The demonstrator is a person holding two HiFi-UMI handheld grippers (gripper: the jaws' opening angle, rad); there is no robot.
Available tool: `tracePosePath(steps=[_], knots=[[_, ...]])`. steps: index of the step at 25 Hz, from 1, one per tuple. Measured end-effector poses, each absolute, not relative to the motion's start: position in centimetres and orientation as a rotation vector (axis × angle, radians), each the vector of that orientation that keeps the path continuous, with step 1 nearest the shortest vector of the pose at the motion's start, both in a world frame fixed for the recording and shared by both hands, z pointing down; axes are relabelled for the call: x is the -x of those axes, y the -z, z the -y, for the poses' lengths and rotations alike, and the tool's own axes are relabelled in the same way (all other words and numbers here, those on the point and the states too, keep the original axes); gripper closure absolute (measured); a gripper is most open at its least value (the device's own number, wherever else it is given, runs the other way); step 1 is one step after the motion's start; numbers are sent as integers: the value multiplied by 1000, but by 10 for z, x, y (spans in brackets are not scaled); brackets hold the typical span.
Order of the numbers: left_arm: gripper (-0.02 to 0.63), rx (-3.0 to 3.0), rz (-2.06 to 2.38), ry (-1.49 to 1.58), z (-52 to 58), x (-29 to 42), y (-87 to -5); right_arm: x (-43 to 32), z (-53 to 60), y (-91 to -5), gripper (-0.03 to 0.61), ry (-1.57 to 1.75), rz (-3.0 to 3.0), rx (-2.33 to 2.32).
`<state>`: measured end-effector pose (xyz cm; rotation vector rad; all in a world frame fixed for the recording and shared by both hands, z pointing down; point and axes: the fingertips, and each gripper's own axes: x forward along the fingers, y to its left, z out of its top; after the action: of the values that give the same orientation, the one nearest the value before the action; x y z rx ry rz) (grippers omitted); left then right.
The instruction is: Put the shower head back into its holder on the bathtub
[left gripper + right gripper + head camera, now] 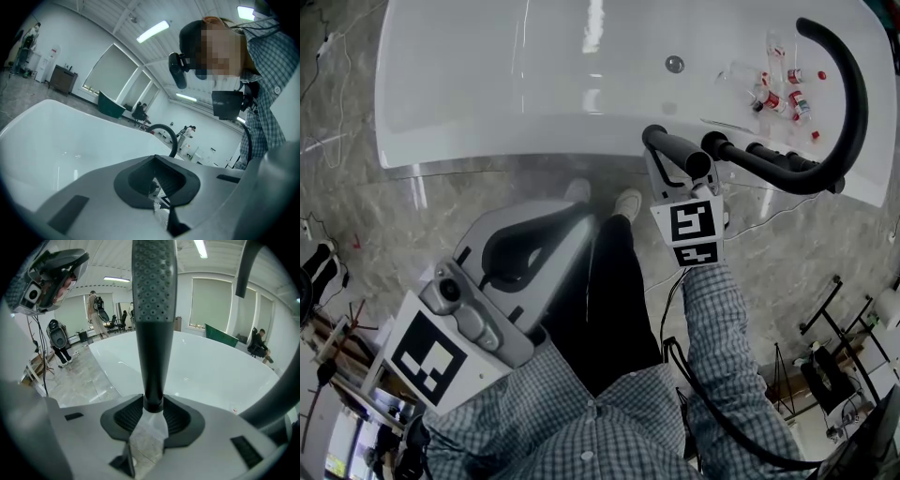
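Note:
The black shower head stands upright between my right gripper's jaws, its dotted spray face towards the camera. The jaws are shut on its handle. In the head view this right gripper holds the shower head at the near rim of the white bathtub, just left of the black fittings on the rim. A tall black curved spout rises from them. My left gripper hangs over the floor near the person's legs, shut on nothing.
Several small red-capped bottles lie in the tub's right end, and a drain sits in its floor. A black cable runs along the person's right sleeve. Stands and gear crowd the marble floor at right; more clutter is at the lower left.

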<state>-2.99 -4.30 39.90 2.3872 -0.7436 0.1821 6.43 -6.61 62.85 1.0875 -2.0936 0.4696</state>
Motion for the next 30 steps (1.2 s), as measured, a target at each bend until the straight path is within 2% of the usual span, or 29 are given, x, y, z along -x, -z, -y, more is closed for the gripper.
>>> tracePosePath(steps=[4,8,13,17,30], knots=[[604,-2392,743,-183,41,30,-396,-65,58,-623,460,-352,2061,-1027],[604,-2399,746,-186,39,27,-392,-72,45,-612,460,-453,2075,-1101],[604,-2423,749,-176,37,21,-371,-87,37,-580,523,-573,2096,-1248],[604,-2469,752,-160,39,17,-344,-101,38,-533,547,-579,2117,-1346],[604,-2558,748,-129,32,8,-254,-131,48,-345,555,-450,2256,-1623]])
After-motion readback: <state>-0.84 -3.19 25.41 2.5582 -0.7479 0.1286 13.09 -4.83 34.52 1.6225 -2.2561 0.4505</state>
